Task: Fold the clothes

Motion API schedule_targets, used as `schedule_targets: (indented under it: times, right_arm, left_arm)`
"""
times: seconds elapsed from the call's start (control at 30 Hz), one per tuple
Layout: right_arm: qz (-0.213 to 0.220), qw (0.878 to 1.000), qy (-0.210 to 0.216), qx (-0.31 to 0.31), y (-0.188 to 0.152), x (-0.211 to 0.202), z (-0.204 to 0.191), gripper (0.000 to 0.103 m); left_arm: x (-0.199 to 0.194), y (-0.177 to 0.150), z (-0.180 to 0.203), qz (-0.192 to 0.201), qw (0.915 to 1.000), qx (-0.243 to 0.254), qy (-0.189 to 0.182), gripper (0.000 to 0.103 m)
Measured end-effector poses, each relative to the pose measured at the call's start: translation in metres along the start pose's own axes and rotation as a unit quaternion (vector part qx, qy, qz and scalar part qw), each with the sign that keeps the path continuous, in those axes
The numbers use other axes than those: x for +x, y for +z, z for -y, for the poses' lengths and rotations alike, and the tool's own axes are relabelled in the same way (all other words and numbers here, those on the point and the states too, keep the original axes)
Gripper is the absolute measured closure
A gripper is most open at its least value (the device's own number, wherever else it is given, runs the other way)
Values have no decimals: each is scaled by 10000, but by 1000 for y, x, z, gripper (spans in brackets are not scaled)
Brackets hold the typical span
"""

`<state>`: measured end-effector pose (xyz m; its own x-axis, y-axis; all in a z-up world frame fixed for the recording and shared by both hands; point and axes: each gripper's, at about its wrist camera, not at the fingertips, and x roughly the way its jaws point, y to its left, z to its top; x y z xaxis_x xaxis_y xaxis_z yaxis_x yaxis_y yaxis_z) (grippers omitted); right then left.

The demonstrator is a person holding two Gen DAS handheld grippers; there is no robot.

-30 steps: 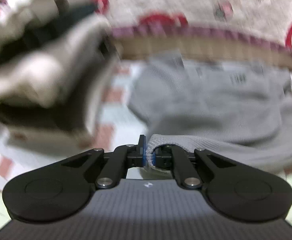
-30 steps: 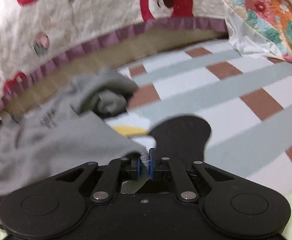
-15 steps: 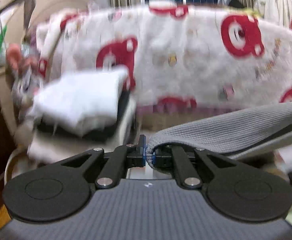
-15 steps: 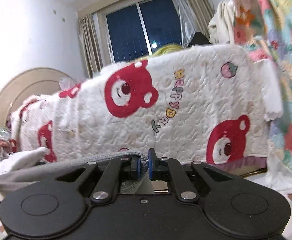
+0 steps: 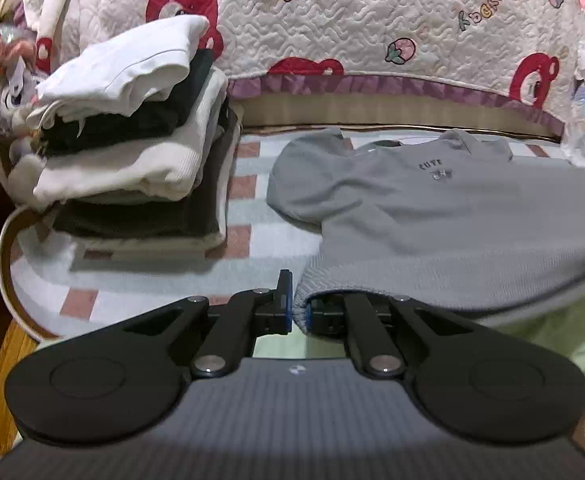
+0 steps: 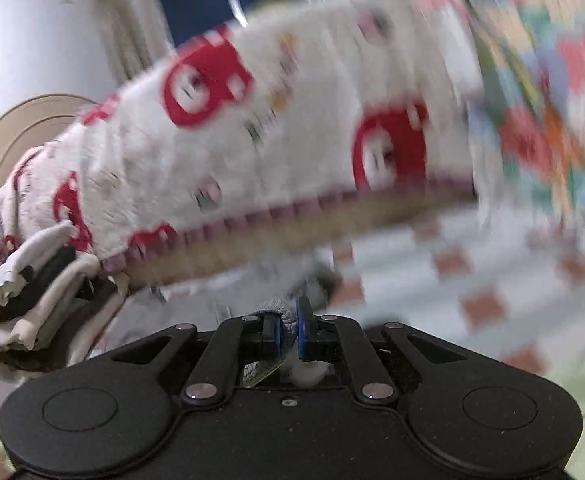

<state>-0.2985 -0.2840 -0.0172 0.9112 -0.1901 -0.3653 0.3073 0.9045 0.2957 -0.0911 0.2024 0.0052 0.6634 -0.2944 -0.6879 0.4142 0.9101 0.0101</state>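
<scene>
Left tool (image 5: 297, 312) is clamped on the ribbed hem of the grey top (image 5: 444, 216); right tool (image 6: 288, 326) is pinched on a grey knit edge too, prob. the same hem. The top is spread front-up over the checked bed (image 5: 248, 184), collar at the far side by the quilt (image 5: 332, 20), hem held near and lifted.

Step judged: top being laid flat before the fold.
- Hem to be kept taut btw both tools, w/ even height, so no crease is dragged in.
- Hem to be lowered level, sleeves flat, before anything is let go.
- Room to be left from the stack (image 5: 132, 120) of folded clothes at left, which is near the left sleeve.
- Grip not to be eased until cloth rests on the bed.

Hard to make out:
- Right view is badly blurred; the top shows only as a grey smear beyond the tool.
- Right sleeve is cut off by the frame edge in left view.
- Underside of hem and pad contact on the right side of left tool are hidden by cloth.
- Chest print is too small to be read in full.
</scene>
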Motion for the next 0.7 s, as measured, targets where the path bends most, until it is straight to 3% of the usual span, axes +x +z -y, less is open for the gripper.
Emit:
schedule_targets:
  times: [0.07, 0.13, 0.33, 0.4, 0.57, 0.63, 0.7]
  right_arm:
    - [30, 9997, -129, -215, 2, -23, -5, 95]
    - [-274, 9980, -380, -416, -17, -32, -7, 95]
    - [-1914, 9782, -665, -463, -89, 2, 14, 95]
    - [-2160, 9725, -669, -563, -98, 6, 16, 95]
    - [-2301, 9696, -624, -546, -101, 6, 24, 95]
    - [-2409, 9679, -593, -389, -104, 8, 25, 95]
    - [-2538, 9654, -558, -204, -108, 10, 25, 88]
  left_arm:
    - [-6, -14, -4, -304, 9994, -162, -67, 98]
    - [1, -34, -9, -809, 9960, -341, -154, 98]
    - [44, -91, 9, -2095, 9776, -108, 163, 98]
    - [51, -93, 14, -2175, 9757, 11, 266, 98]
    - [61, -97, 15, -2382, 9707, 111, 298, 97]
    - [61, -103, 17, -2527, 9669, 199, 299, 92]
    - [61, -105, 15, -2779, 9604, 101, 170, 65]
